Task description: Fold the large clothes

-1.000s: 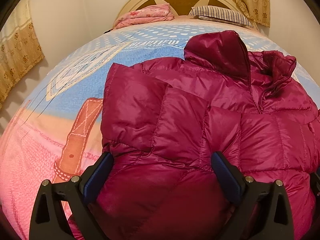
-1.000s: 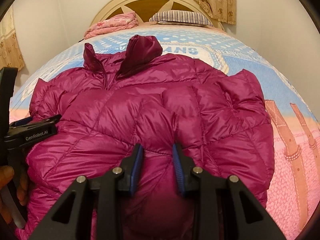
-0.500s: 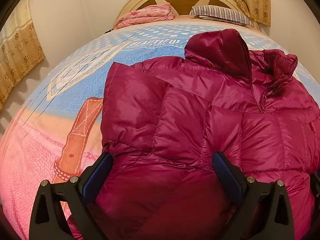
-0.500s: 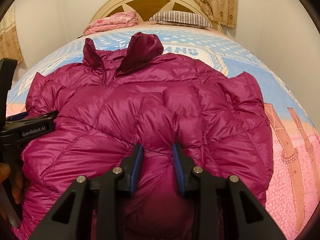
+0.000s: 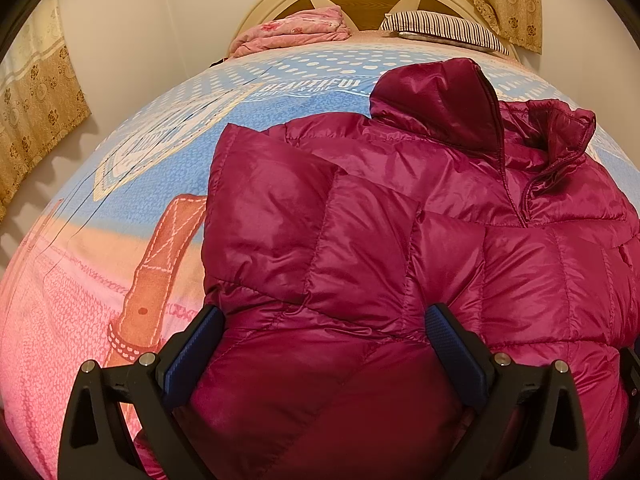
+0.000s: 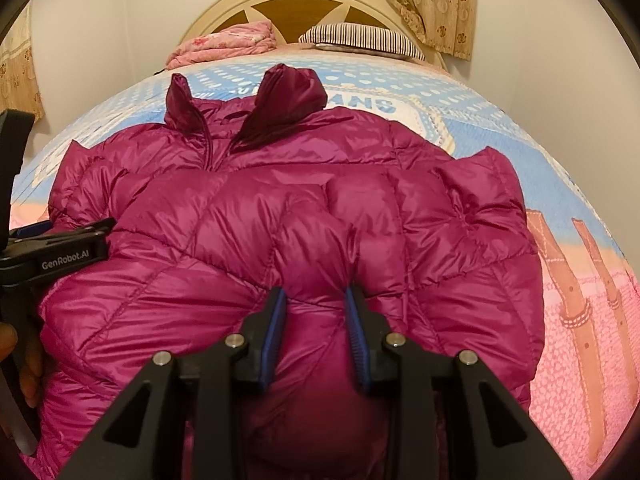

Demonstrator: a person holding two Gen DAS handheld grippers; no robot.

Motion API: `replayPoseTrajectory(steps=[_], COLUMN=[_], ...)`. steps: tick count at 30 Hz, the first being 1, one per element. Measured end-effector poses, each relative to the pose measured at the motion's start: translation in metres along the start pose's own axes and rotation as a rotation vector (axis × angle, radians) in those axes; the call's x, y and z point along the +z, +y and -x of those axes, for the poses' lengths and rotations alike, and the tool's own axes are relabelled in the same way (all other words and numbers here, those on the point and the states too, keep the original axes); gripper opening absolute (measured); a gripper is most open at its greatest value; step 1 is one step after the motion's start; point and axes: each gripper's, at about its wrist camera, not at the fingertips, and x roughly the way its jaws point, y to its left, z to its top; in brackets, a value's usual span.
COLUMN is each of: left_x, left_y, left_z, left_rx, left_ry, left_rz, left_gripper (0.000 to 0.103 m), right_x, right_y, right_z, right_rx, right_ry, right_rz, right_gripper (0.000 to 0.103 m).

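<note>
Magenta quilted nylon fills both of my views: the puffer jacket (image 6: 304, 240) lies front-up on the bed (image 5: 132, 184), collar (image 6: 280, 104) toward the headboard (image 6: 320, 4) at 12 o'clock and hem toward me at 6 o'clock. Both sleeves look already tucked in over the body, which I read as the first folds being done and a hem-to-collar fold coming next.

My right claw (image 6: 316, 336) is clamped on a puffed ridge of the jacket near the hem; the blue pads dent the fabric on both sides, so I judge this a real pinch rather than a hover. Gripping a thick bunch makes sense here, since slick down-filled fabric would slide out of a shallow bite.

My left claw (image 5: 324, 352) straddles the jacket's edge at 9 o'clock of the garment, its pads standing wide apart with the padded hem bulging between them. Whether they press on the fabric I cannot tell from this view; in the right wrist view the same claw shows only side-on at 9 o'clock, with a hand (image 6: 24, 364) behind it.

With 2 claws spaced along the hem, I judge the layout suits lifting it evenly toward 12 o'clock. The risk is trapped air springing the fold open. A pink blanket (image 5: 292, 32) and striped pillow (image 5: 440, 30) sit well clear by the headboard.
</note>
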Motion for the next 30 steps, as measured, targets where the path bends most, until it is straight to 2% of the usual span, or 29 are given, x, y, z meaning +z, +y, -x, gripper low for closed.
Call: replayPoseTrajectory(steps=[12,15,17,20,22,23,24,27,30], left_x=[0.000,0.002,0.004,0.011,0.023,0.031,0.043,0.078,0.110], left_y=[0.001,0.005,0.009,0.020,0.031,0.035,0.039,0.039,0.030], left_z=[0.000,0.001,0.007,0.025,0.041,0.046,0.051,0.049,0.039], left_rx=[-0.009,-0.026,-0.036,-0.020,-0.046,-0.054,-0.064,-0.080,-0.059], left_ry=[0.003,0.010,0.016,0.006,-0.034,-0.050,-0.062,-0.056,-0.073], left_rz=[0.007,0.014,0.002,-0.023,-0.007,0.000,0.004,0.003,0.000], left_gripper=[0.102,0.102,0.102,0.102,0.101,0.101,0.101,0.101,0.101], right_x=[0.000,0.001,0.003,0.011,0.022,0.026,0.034,0.063,0.095], right_y=[0.009,0.007,0.010,0.011,0.006,0.004,0.002,-0.002,-0.006], right_z=[0.002,0.003,0.006,0.016,0.025,0.028,0.031,0.030,0.017], right_rx=[-0.053,-0.034,-0.029,0.005,0.043,0.043,0.039,0.031,0.049], right_ry=[0.005,0.014,0.025,0.045,0.035,0.021,0.001,-0.023,-0.020], right_rz=[0.045,0.048,0.091,0.175,0.164,0.159,0.159,0.165,0.137], right_gripper=[0.034,0.036,0.040,0.056,0.081,0.085,0.088,0.088,0.088])
